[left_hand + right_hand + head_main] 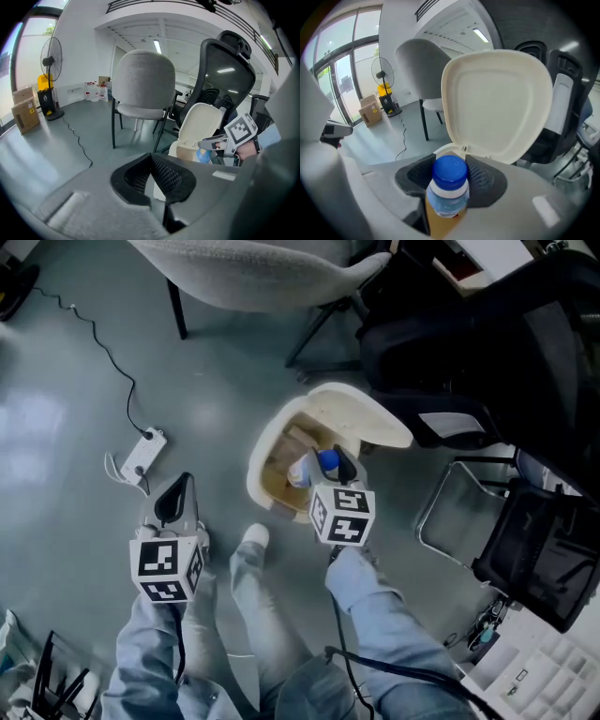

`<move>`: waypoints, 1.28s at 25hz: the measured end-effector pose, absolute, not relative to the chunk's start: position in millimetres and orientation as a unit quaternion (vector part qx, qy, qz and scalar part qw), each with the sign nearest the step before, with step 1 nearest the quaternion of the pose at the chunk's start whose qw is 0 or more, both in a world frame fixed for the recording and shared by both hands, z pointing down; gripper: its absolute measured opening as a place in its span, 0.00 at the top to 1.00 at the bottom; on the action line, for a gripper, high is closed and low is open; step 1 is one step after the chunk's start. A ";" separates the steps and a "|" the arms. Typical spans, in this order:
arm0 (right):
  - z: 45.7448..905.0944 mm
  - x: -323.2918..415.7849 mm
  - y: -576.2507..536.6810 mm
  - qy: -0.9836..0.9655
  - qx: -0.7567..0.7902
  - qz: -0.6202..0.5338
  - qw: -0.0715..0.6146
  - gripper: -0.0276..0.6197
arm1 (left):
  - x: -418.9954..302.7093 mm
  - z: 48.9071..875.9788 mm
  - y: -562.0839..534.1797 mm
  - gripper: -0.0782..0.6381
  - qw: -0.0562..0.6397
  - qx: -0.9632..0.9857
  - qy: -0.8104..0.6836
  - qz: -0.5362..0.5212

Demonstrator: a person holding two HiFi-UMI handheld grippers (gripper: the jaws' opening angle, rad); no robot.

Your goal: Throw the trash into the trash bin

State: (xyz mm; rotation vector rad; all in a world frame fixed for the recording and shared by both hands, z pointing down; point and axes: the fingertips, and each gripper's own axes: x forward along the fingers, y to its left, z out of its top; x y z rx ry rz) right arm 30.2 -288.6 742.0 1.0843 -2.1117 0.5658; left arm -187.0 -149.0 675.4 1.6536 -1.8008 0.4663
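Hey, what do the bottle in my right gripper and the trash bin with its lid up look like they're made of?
Bottle: likely clear plastic, with a see-through body and a glossy blue cap. Trash bin: probably moulded plastic, with smooth matte cream walls and a one-piece hinged lid.

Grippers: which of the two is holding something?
The right gripper, shut on a blue-capped bottle above the open bin; the left gripper holds nothing.

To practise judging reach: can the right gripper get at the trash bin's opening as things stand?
Probably yes: the lid stands open and the right gripper, shut on the bottle, hangs over the trash bin with nothing between.
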 end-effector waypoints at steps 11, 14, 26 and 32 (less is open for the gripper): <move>801.4 24.4 -292.4 -0.805 0.394 0.231 0.378 0.65 | -191.1 687.1 -138.6 0.88 0.332 0.616 -0.688 0.192; 807.2 22.8 -293.4 -0.808 0.387 0.241 0.374 0.59 | -188.9 688.6 -142.9 0.88 0.331 0.622 -0.682 0.193; 788.4 48.6 -293.4 -0.796 0.426 0.257 0.344 0.58 | -176.2 684.7 -153.5 0.88 0.323 0.655 -0.653 0.202; 757.0 61.2 -283.3 -0.787 0.452 0.262 0.329 0.58 | -178.5 659.0 -154.1 0.88 0.314 0.667 -0.645 0.200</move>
